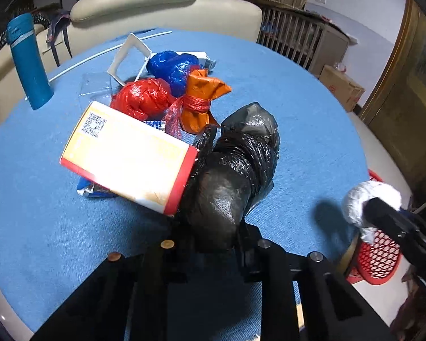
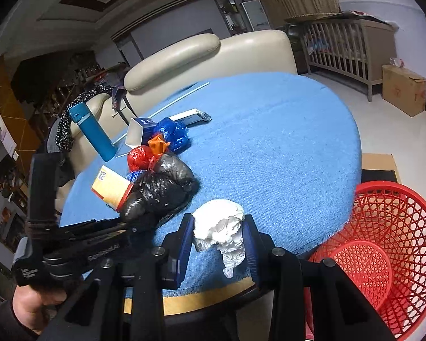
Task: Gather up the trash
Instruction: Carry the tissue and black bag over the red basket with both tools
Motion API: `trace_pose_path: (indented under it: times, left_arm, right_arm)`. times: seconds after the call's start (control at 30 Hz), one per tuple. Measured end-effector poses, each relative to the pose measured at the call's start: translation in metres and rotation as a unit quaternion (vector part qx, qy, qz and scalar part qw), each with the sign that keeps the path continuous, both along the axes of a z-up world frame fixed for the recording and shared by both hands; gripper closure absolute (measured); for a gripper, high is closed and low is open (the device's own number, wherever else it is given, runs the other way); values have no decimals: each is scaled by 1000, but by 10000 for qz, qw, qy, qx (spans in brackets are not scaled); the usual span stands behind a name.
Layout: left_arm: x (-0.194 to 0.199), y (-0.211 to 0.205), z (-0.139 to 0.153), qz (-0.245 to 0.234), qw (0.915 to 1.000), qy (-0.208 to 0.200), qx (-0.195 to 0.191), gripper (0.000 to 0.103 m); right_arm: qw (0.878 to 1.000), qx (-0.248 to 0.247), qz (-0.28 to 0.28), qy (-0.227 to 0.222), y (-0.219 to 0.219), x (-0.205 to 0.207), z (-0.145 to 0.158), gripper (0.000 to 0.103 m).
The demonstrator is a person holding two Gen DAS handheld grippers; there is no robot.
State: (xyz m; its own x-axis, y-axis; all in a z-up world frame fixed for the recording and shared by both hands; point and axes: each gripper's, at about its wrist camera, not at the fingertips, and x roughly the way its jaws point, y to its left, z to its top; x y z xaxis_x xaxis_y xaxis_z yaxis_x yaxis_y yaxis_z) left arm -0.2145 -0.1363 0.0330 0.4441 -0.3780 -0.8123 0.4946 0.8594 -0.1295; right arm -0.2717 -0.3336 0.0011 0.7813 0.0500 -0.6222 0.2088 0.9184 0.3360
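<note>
My left gripper (image 1: 213, 236) is shut on a black plastic bag (image 1: 235, 170) that rests on the blue table; it also shows in the right wrist view (image 2: 159, 190). My right gripper (image 2: 218, 244) is shut on a crumpled white tissue (image 2: 221, 227), held above the table's near edge, left of the red basket (image 2: 383, 250). The tissue also shows in the left wrist view (image 1: 363, 199). More trash lies beyond the black bag: an orange-and-white carton (image 1: 127, 156), a red bag (image 1: 142, 99), an orange bag (image 1: 201, 96) and a blue bag (image 1: 173, 68).
A teal flask (image 1: 28, 62) stands at the far left of the round blue table (image 1: 312, 99). A white open box (image 1: 130, 56) and a thin white rod (image 1: 79, 62) lie behind the bags. A cream sofa (image 2: 213, 56), a crib (image 2: 346, 45) and a cardboard box (image 2: 403, 91) stand beyond.
</note>
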Motion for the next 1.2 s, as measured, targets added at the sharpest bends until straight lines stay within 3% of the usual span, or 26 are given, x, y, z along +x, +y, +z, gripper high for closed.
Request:
trace_pose_path:
  times: [0.27,0.6,0.8,1.2]
  left_arm:
    - [-12,19,28,136,9990,-132,-405,81]
    - [-34,8,58,-158,9969,-487,-600,81]
    - [-44,-20,66,-608,9946,-550,-636,81]
    - [-85,-100,60,-1670,9842,-456,-385,81]
  right_arm:
    - [9999,-123,-49,-76,4,-6,10,66]
    - [9980,-237,-540,-219,-29,-41,28,66]
    - [9941,-241,-1047,-155,-71,-71,26,66]
    - [9806,-66,-1895,500,-134,-113,-20,66]
